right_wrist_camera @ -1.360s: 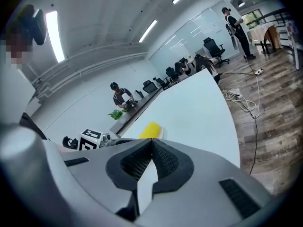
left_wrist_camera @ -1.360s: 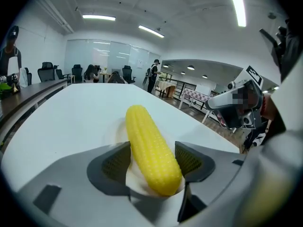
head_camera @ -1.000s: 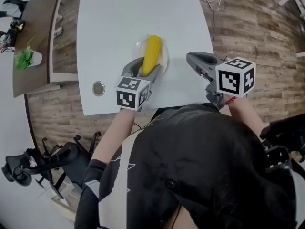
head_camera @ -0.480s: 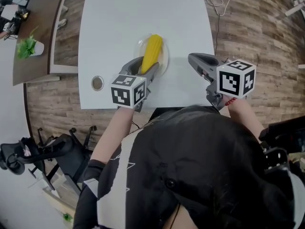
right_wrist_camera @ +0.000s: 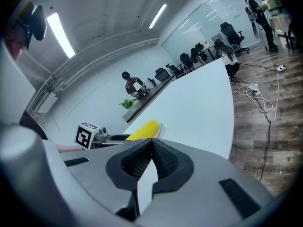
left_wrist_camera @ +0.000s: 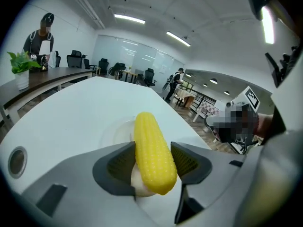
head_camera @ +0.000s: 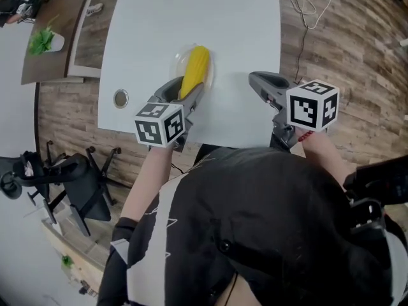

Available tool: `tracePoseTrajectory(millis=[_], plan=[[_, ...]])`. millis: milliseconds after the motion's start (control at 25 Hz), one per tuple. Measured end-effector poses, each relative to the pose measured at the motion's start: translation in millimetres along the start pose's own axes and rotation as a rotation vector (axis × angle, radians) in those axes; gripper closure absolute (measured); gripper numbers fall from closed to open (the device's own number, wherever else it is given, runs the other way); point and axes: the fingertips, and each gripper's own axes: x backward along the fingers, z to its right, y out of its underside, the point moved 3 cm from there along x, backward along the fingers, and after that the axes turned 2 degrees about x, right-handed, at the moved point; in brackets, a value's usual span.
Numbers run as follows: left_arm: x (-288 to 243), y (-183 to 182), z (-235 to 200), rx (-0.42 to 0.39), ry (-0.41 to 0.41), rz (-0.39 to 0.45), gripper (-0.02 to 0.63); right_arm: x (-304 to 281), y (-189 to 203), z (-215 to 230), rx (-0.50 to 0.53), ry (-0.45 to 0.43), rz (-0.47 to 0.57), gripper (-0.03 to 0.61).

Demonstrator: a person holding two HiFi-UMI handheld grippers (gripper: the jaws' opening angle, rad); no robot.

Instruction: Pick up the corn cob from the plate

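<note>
Although the corn cob [left_wrist_camera: 152, 160] is clasped at its near end between the pads of the left gripper [left_wrist_camera: 152, 148], it is judged not yet lifted, since its far end is seen lying over the plate [left_wrist_camera: 111, 131] on the table [head_camera: 191, 18]. Raising it clear remains to be done. The right gripper [right_wrist_camera: 151, 148] is held clenched and empty, apart from the plate. The squeeze on the cob is shown only in the left gripper view. In the head view the pads are masked by the gripper's body, but both grippers are placed against the table.
</note>
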Motion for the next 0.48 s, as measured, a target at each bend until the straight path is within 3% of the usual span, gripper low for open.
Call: tracePoseTrajectory(millis=[280, 480], plan=[[-4, -7, 14, 0.18, -0.209, 0.116, 0.377, 39, -14, 40, 0.07, -0.091, -0.115, 0.563], [-10, -5, 32, 0.309, -0.298, 0.182, 0.377, 71, -25, 75, 0.093, -0.122, -0.16, 0.563]])
